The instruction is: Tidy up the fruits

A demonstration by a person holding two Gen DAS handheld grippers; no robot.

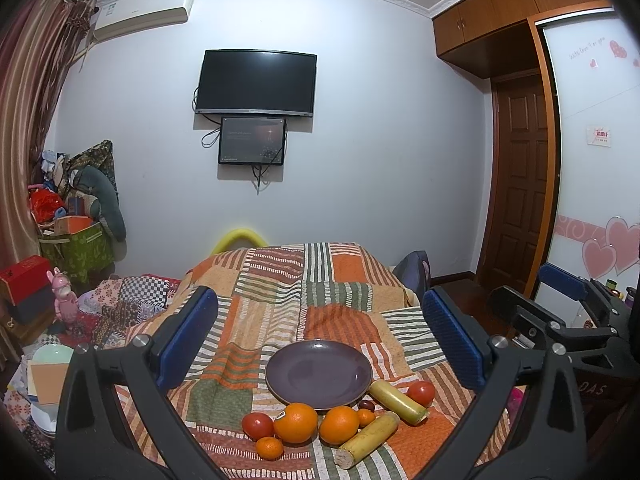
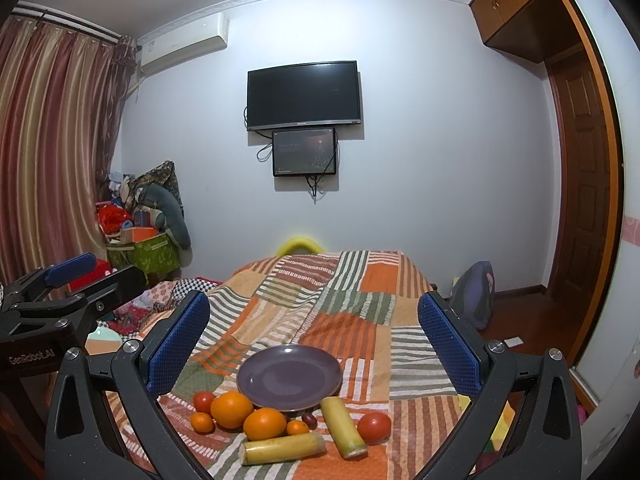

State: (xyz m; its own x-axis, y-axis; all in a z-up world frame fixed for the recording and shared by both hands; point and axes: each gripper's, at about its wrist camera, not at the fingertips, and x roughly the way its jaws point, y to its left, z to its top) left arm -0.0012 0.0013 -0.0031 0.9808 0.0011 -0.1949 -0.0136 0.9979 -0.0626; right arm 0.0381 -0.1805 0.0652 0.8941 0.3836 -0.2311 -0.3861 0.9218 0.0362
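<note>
An empty purple plate (image 1: 319, 374) (image 2: 289, 376) sits on a patchwork cloth. In front of it lie two large oranges (image 1: 295, 422) (image 2: 231, 409), two small tangerines (image 1: 269, 448) (image 2: 201, 422), two red tomatoes (image 1: 421, 393) (image 2: 374, 427), two yellow sugarcane pieces (image 1: 367, 439) (image 2: 282, 448) and a small dark fruit (image 1: 366, 405) (image 2: 309, 420). My left gripper (image 1: 320, 336) is open and empty, held above and behind the fruit. My right gripper (image 2: 314, 336) is open and empty too, beside the left one.
The cloth-covered table (image 1: 280, 280) stretches toward the far wall with a TV (image 1: 256, 82). Clutter and a green box (image 1: 76, 248) stand at the left. A wardrobe and door (image 1: 520, 184) are at the right. A bag (image 2: 474, 296) lies on the floor.
</note>
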